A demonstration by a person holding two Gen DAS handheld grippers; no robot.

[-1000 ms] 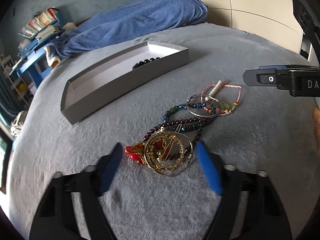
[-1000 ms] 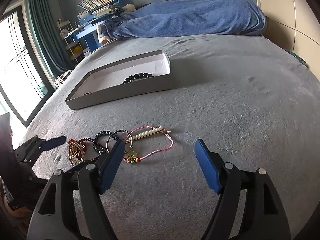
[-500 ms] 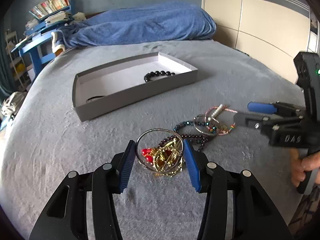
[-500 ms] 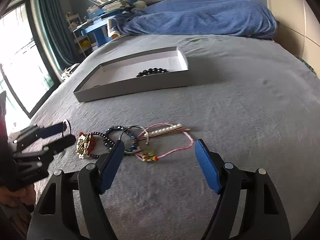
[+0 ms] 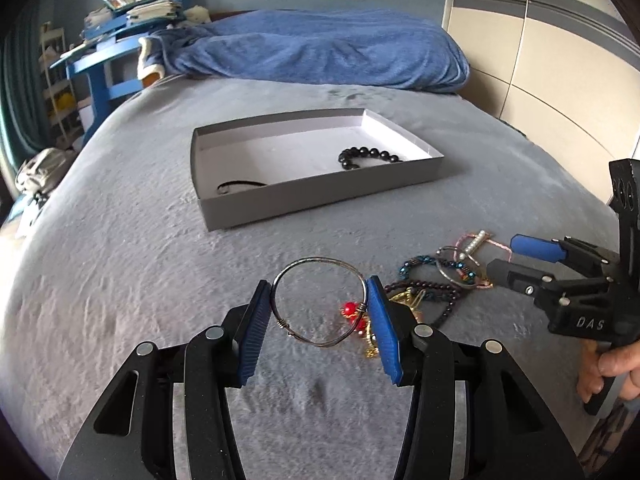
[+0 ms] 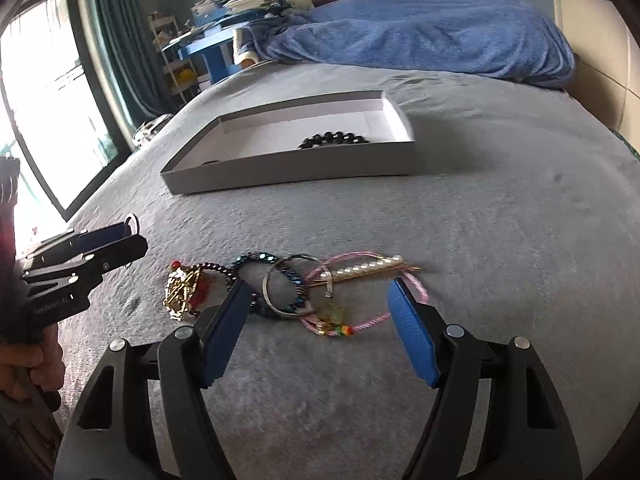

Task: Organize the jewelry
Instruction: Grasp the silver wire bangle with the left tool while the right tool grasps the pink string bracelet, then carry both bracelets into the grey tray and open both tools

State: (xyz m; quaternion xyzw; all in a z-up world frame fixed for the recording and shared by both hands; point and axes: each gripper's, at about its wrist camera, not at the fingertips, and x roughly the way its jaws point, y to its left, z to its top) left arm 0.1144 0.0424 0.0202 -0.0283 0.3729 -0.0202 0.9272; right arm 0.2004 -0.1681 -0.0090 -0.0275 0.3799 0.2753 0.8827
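Note:
My left gripper is shut on a thin silver wire bangle and holds it just above the grey bed. Under its right finger lies a gold and red ornament, partly hidden in the left wrist view. My right gripper is open and hovers over the rest of the pile. That pile holds a silver ring, a blue bead bracelet, a pink cord bracelet and a pearl clip. Further back, the grey box contains a black bead bracelet and a thin black cord.
A blue blanket lies across the head of the bed. A blue desk with books and a window are on the left, and a cream wardrobe is on the right. A person's hand grips the right tool.
The left gripper closed on the wire bangle and lifted it off the pile, away from the other pieces. The right gripper came closer to the pile.

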